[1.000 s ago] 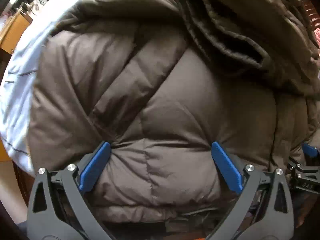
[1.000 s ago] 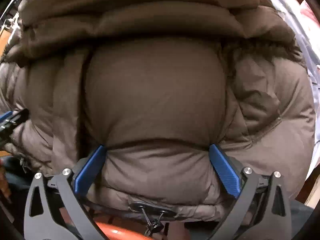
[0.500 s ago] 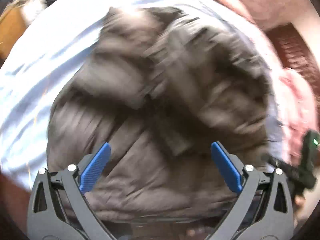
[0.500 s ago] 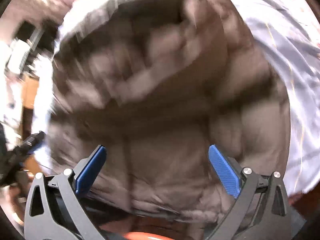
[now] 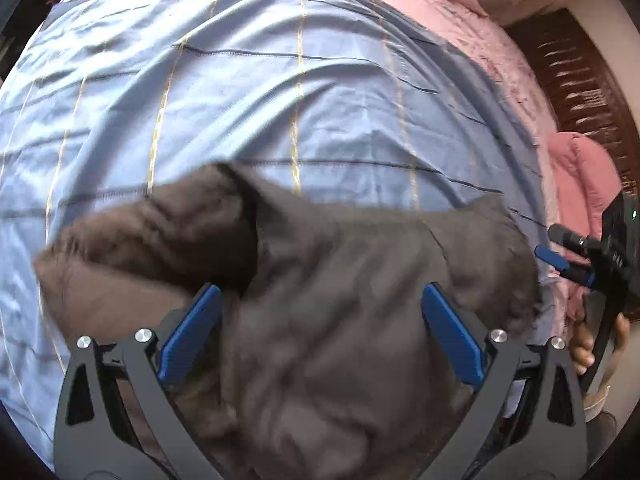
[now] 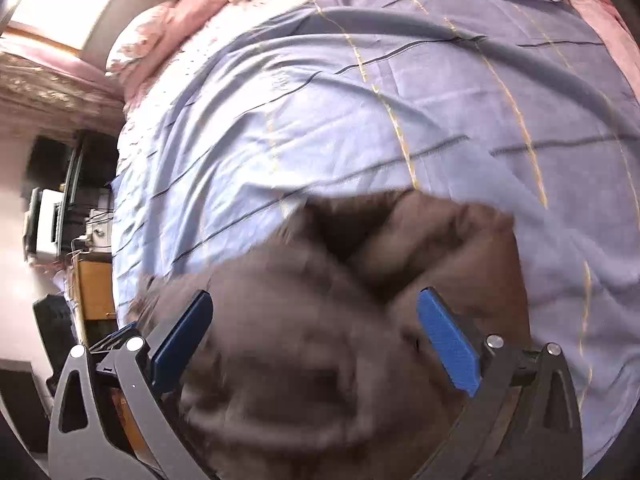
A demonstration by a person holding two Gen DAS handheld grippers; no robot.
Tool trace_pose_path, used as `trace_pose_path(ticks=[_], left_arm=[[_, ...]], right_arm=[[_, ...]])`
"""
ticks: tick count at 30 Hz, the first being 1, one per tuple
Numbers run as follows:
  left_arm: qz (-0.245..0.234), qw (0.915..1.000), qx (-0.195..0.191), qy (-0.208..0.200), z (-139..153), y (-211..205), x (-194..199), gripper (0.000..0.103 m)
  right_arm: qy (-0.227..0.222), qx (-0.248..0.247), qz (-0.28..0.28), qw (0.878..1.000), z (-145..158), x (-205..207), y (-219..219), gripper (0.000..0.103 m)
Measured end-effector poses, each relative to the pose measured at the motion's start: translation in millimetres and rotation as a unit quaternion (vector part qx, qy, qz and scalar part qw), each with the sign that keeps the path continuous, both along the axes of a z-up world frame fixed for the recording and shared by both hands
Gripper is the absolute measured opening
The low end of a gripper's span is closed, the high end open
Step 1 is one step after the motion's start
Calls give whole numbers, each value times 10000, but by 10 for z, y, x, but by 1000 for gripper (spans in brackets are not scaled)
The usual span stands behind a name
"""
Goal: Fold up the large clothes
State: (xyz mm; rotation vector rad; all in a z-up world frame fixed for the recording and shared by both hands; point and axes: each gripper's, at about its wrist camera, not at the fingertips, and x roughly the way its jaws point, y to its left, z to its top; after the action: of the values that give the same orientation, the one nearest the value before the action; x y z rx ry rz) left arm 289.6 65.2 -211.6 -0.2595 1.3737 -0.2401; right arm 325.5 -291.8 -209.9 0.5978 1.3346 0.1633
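Observation:
A brown puffer jacket lies bunched at the near edge of the bed, blurred by motion; it also fills the lower half of the right wrist view. My left gripper stands wide open above the jacket, its blue pads apart with nothing between them. My right gripper is also wide open above the jacket. The right gripper shows at the right edge of the left wrist view, held in a hand.
The bed is covered by a light blue sheet with yellow and dark lines. A pink quilt lies along the far side. A wooden bedside cabinet and cluttered furniture stand left of the bed.
Both grippers have pulled back and up from the jacket. The jacket, which filled both views a second ago, now sits low in view with much of the blue sheet exposed.

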Motion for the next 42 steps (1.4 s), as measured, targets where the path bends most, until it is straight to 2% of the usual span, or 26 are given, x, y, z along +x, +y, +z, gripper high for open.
trace_pose_path(ticks=[2, 4, 6, 7, 8, 9, 10, 11, 12, 13, 14, 16, 18, 19, 20, 21, 23, 25, 26, 28, 30, 32, 36, 39, 40, 42], left_arm=[[5, 10000, -55, -25, -82, 59, 122, 101], [72, 9995, -235, 222, -239, 94, 269, 101], [211, 9959, -590, 658, -453, 107, 385, 101], [296, 9944, -713, 722, -509, 132, 416, 101], [407, 9931, -817, 739, -570, 144, 445, 99], [542, 9932, -790, 656, -597, 152, 438, 91], [562, 9938, -709, 652, -616, 144, 443, 63], [570, 9950, -461, 674, -621, 131, 436, 52], [569, 9950, -436, 690, -616, 132, 439, 36], [535, 9947, -525, 706, -592, 143, 437, 27], [492, 9949, -599, 651, -541, 161, 430, 22], [410, 9969, -609, 284, -330, 169, 443, 20], [526, 9962, -693, -12, -67, 211, 439, 20], [587, 9957, -702, -140, 45, 224, 436, 20], [604, 9951, -686, -386, 209, 239, 431, 20], [544, 9934, -607, -809, 439, 232, 418, 20], [397, 9837, -424, -1703, 908, 209, 337, 20], [475, 9705, -464, -2319, 1261, 242, 222, 21], [499, 9632, -479, -2596, 1388, 253, 148, 23], [397, 9509, -196, -3064, 1543, 196, -73, 25], [215, 9451, 137, -3257, 1528, 110, -323, 25], [45, 9438, 274, -3293, 1405, 61, -551, 26], [-161, 9499, 228, -3113, 1059, 81, -1070, 29], [-444, 9488, 405, -3101, 946, 62, -1404, 34], [-534, 9496, 458, -3053, 933, 51, -1469, 35], [-478, 9551, 418, -2893, 977, 94, -1431, 36]], right_arm=[[331, 451, 137, 9983, -188, 152, 90, 102], [899, 682, 416, 9927, -455, 274, 246, 102], [1071, 883, 586, 9886, -626, 360, 367, 102], [1081, 890, 570, 9885, -665, 383, 406, 102], [1084, 889, 539, 9887, -656, 370, 435, 93], [1060, 919, 578, 9884, -647, 370, 471, 74], [1018, 897, 670, 9885, -596, 371, 532, 66], [881, 690, 849, 9901, -523, 373, 601, 53], [777, 575, 953, 9907, -464, 404, 649, 45], [632, 549, 1003, 9914, -385, 395, 684, 42], [459, 512, 1019, 9924, -281, 383, 711, 36], [67, 437, 937, 9946, -39, 359, 751, 32], [-299, 312, 847, 9955, 140, 351, 793, 29], [-679, 264, 772, 9944, 321, 326, 820, 29], [-898, 262, 726, 9930, 430, 304, 822, 29], [-1212, 201, 711, 9899, 572, 289, 854, 29], [-2011, 34, 758, 9766, 945, 186, 911, 29], [-2867, -258, 887, 9535, 1348, 24, 975, 29], [-3147, -399, 939, 9437, 1465, -45, 1008, 29], [-3584, -672, 1074, 9249, 1661, -217, 1039, 29], [-3754, -978, 1263, 9130, 1677, -404, 1115, 29], [-3707, -1135, 1418, 9108, 1571, -560, 1147, 30], [-3542, -1236, 1642, 9123, 1325, -936, 1123, 30], [-3524, -1398, 1823, 9072, 1178, -1304, 1135, 30], [-3530, -1513, 1912, 9033, 1144, -1410, 1160, 30], [-3394, -1578, 1969, 9062, 1086, -1419, 1173, 32]])
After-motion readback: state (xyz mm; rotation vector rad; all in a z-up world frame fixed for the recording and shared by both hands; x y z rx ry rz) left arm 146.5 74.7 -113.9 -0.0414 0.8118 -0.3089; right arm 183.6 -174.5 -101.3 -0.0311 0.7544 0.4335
